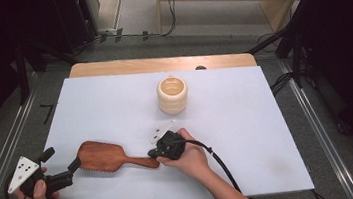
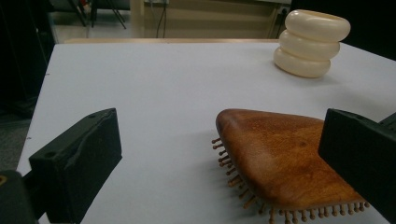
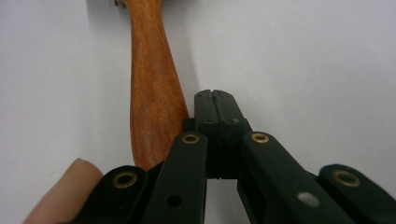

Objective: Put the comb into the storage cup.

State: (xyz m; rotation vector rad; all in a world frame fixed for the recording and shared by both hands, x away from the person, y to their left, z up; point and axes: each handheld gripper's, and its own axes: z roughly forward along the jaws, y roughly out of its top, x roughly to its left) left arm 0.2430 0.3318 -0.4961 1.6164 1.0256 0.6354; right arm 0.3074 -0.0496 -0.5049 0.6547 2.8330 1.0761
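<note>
Left hand-held gripper (image 1: 66, 168) wide at reddish-brown wooden paddle hairbrush (image 1: 105, 158); right hand-held gripper (image 3: 215, 100) closed empty beside handle. Risk: brush may skid across the tabletop.

One wooden hairbrush (image 1: 104, 158), one cream ringed cup (image 1: 172, 95), two grippers.

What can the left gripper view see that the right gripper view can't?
Left gripper view alone: the cream ringed cup standing far off, the brush's wide head with its bristles pointing down, and the left gripper with jaws wide apart.

Right gripper view alone: the brush's narrow handle beside the right gripper, whose jaws are pressed together with nothing between them, plus a fingertip.

Both: the wooden hairbrush on the white table.
</note>
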